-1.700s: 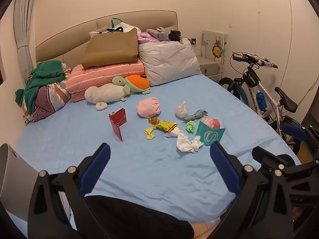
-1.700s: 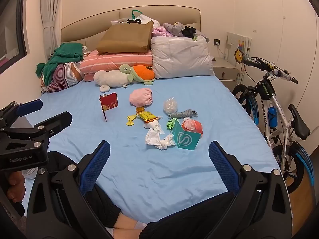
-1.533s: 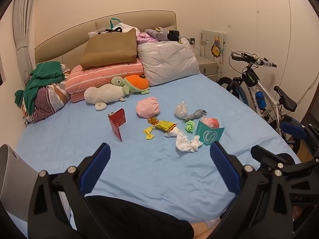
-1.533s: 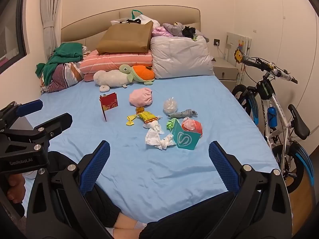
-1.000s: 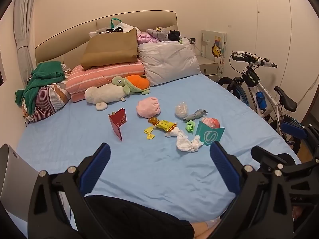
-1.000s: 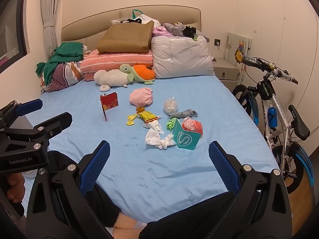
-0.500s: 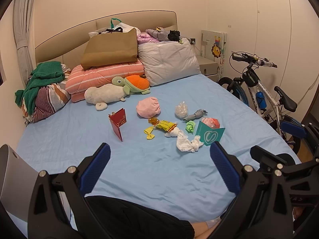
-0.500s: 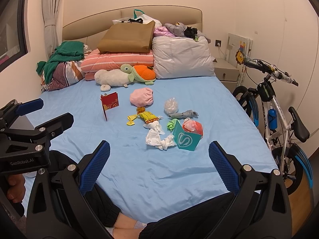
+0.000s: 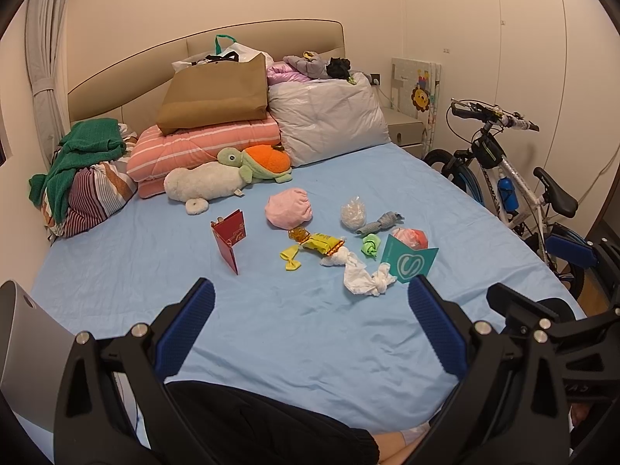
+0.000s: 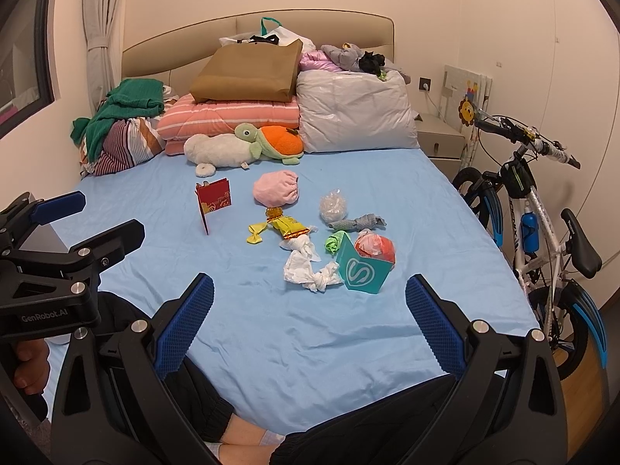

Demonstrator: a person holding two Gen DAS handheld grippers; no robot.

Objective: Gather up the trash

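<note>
Trash lies scattered mid-bed on the blue sheet (image 9: 271, 329): crumpled white tissue (image 9: 366, 278) (image 10: 310, 269), a teal carton (image 9: 407, 263) (image 10: 362, 271), a red-and-white wad (image 10: 376, 247), a yellow wrapper (image 9: 321, 243) (image 10: 286, 226), a green scrap (image 9: 370, 245), a clear plastic ball (image 9: 353, 213) (image 10: 333, 205), a grey twist (image 10: 358, 223) and a red card (image 9: 230, 236) (image 10: 213, 198). My left gripper (image 9: 310, 329) and right gripper (image 10: 306, 327) both stand open at the bed's near edge, well short of the trash, holding nothing.
A pink cloth bundle (image 9: 288, 209), plush turtle (image 9: 255, 162), pillows, a brown paper bag (image 9: 217, 93) and folded clothes crowd the headboard end. A bicycle (image 10: 542, 224) leans along the bed's right side. A grey bin (image 9: 27, 341) sits at left. A person's legs lie below.
The right gripper's view has crept slightly forward and up; the left is steady. Nothing on the bed has moved.
</note>
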